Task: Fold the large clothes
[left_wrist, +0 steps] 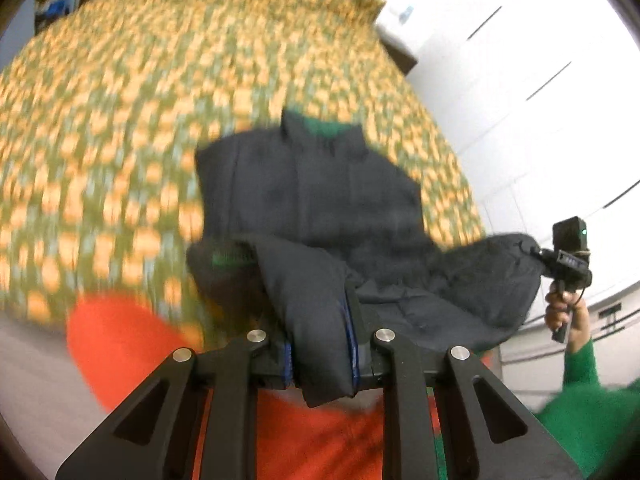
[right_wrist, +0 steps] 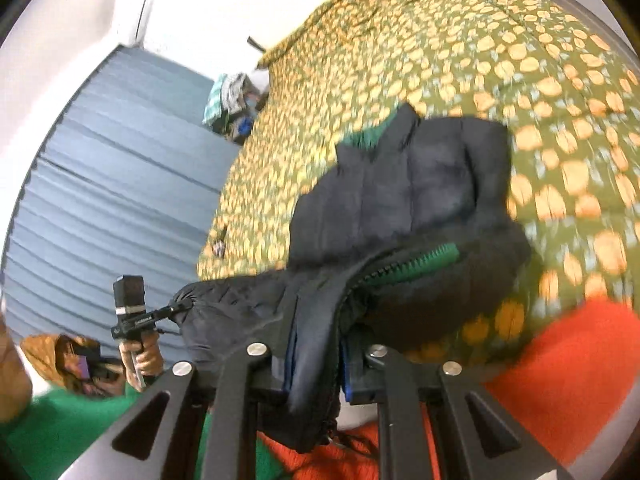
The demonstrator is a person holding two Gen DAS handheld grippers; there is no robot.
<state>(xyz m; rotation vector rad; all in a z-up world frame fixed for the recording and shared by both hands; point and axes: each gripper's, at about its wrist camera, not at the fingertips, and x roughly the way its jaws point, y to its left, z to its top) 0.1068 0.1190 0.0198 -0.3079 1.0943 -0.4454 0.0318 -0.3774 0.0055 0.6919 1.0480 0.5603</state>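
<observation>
1. Dark padded jacket [left_wrist: 308, 192] lies on the patterned bedspread [left_wrist: 120, 100], collar at the far end, sides apparently already turned in so the body shows as a narrow block
2. Near hem is off the bed: the left gripper [left_wrist: 320, 360] is clamped on one corner of it, fabric bunched between the pads
3. Right gripper [right_wrist: 316, 364] is clamped on the other corner, beside the green zip [right_wrist: 416, 260]
4. Judged from this, the lengthwise fold looks done and the bottom-to-collar fold is under way, not yet laid
5. Left to do: carry the hem over towards the collar, lay it flat, let go
</observation>
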